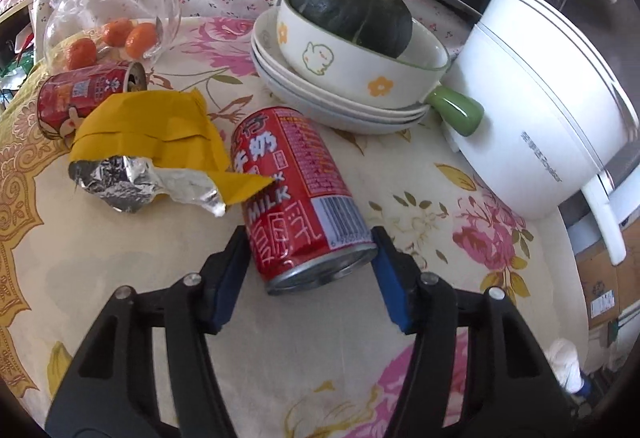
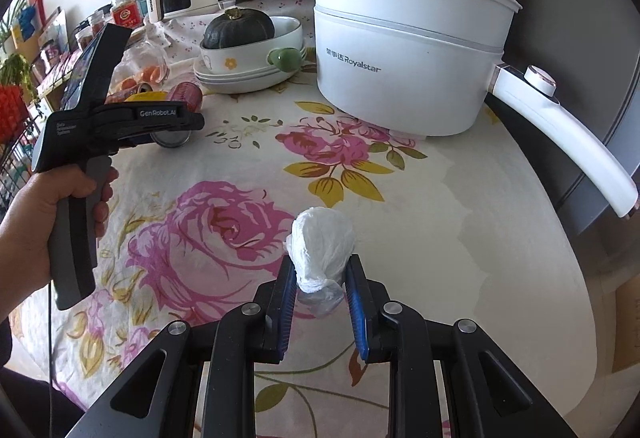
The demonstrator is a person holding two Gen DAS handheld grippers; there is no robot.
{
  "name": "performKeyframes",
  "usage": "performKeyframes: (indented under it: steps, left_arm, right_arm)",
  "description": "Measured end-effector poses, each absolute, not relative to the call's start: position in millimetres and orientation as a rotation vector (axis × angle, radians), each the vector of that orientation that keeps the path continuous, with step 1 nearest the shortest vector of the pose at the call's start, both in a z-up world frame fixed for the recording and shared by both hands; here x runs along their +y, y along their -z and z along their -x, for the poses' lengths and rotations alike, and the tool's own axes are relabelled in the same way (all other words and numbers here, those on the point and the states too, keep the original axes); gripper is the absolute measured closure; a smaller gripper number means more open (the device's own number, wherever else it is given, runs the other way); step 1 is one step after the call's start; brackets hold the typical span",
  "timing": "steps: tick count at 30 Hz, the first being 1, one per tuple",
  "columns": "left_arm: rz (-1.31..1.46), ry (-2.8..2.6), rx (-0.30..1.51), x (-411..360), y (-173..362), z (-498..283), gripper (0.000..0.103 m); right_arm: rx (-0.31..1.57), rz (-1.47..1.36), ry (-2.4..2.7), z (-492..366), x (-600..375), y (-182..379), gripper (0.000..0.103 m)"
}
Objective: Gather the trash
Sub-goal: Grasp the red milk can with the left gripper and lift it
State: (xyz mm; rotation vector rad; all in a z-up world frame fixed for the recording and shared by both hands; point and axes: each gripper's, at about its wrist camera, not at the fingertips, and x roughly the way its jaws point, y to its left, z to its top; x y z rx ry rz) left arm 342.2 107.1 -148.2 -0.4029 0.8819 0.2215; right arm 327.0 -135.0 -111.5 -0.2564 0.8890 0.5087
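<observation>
Red cylindrical milk can [image 1: 298, 194] of thin metal lies on its side on the floral-clothed worktop [image 1: 420, 206], and it is the landmark for everything else. Its long axis runs away from the left gripper [image 1: 310, 278], leaning slightly left, with its base rim nearest the camera. The left gripper straddles that near end: one blue pad [image 1: 224, 286] stands just left of the can, the other just right, both looking a hair clear of the metal, so the jaws read as half open around it, not yet clamped. Closing across the can's round width is what the next move calls for. Left of the can, touching its side, sits a torn yellow foil-lined wrapper [image 1: 160, 146]; beyond that lies a second red can [image 1: 88, 94]. The right gripper [image 2: 320, 282] is well to the can's right, closed on a crumpled white plastic wad [image 2: 322, 250], so the left hand [image 2: 36, 222] is nearer.
</observation>
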Motion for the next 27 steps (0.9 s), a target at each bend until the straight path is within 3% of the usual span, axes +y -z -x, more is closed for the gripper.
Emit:
performKeyframes:
  steps: [12, 27]
  left_arm:
    - [0.329, -0.051, 0.932, 102.4, 112.1, -260.7, 0.044]
    - [0.293, 0.101, 0.936, 80.2, 80.0, -167.9, 0.047]
  right_arm:
    - [0.866, 0.242, -0.449, -280.0, -151.2, 58.0, 0.078]
    - [0.901, 0.171, -0.392, -202.7, -197.0, 43.0, 0.078]
